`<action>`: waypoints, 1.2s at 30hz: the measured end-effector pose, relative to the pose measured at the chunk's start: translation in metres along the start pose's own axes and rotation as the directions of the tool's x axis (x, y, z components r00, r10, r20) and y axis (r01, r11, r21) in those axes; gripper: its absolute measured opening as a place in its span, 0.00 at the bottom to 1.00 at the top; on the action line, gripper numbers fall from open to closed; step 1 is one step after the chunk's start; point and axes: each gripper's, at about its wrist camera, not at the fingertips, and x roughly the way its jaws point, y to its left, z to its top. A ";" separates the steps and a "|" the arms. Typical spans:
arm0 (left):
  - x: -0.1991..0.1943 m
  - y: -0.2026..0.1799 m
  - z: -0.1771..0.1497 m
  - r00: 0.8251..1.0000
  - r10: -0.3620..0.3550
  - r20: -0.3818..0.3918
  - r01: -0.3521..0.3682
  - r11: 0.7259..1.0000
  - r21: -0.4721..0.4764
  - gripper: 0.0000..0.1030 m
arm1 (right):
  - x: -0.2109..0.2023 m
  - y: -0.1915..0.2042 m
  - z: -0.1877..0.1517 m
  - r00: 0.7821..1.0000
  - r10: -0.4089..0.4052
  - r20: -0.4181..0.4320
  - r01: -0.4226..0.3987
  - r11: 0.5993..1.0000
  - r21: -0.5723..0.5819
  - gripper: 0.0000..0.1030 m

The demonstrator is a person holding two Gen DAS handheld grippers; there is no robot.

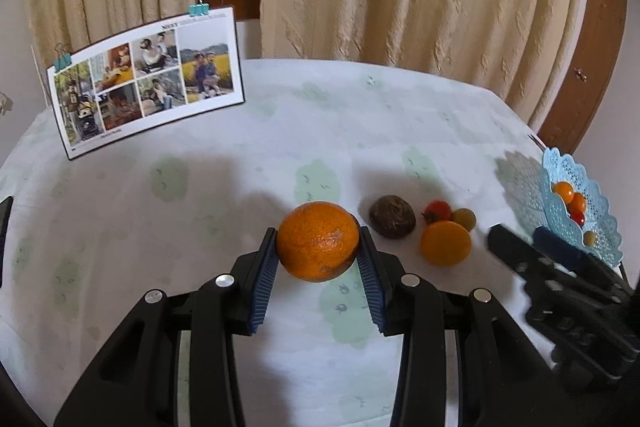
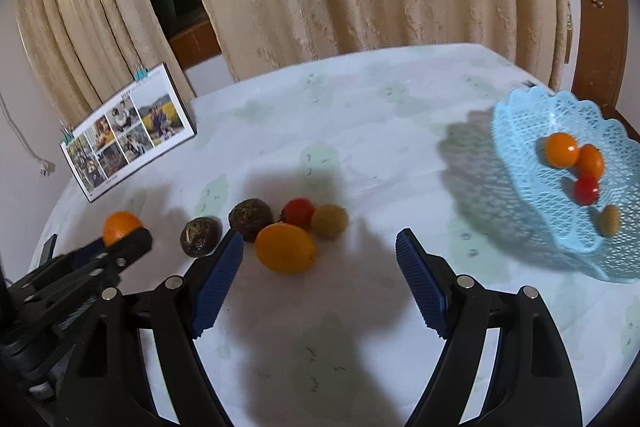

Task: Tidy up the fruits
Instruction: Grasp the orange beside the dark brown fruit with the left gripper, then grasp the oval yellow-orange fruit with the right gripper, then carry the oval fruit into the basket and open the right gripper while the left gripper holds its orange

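Observation:
My left gripper (image 1: 318, 239) is shut on a large orange (image 1: 318, 241), held just above the table; the same orange shows in the right wrist view (image 2: 120, 225). My right gripper (image 2: 320, 247) is open and empty above the table. Just ahead of it lie a small orange (image 2: 285, 247), a red tomato (image 2: 298, 211), a yellow-green fruit (image 2: 329, 221) and two dark passion fruits (image 2: 250, 218) (image 2: 200, 235). A light blue lattice basket (image 2: 520, 131) at the right holds several small fruits.
A photo calendar (image 1: 144, 83) with blue clips stands at the table's far left. Beige curtains hang behind the table. A wooden cabinet (image 1: 592, 67) is at the right. The basket (image 1: 600, 227) sits near the table's right edge.

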 end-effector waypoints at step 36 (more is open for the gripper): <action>-0.001 0.009 0.001 1.000 0.001 -0.001 -0.001 1.000 -0.016 0.39 | 0.023 0.020 -0.008 0.998 -0.020 -0.056 0.018 0.999 -0.041 0.44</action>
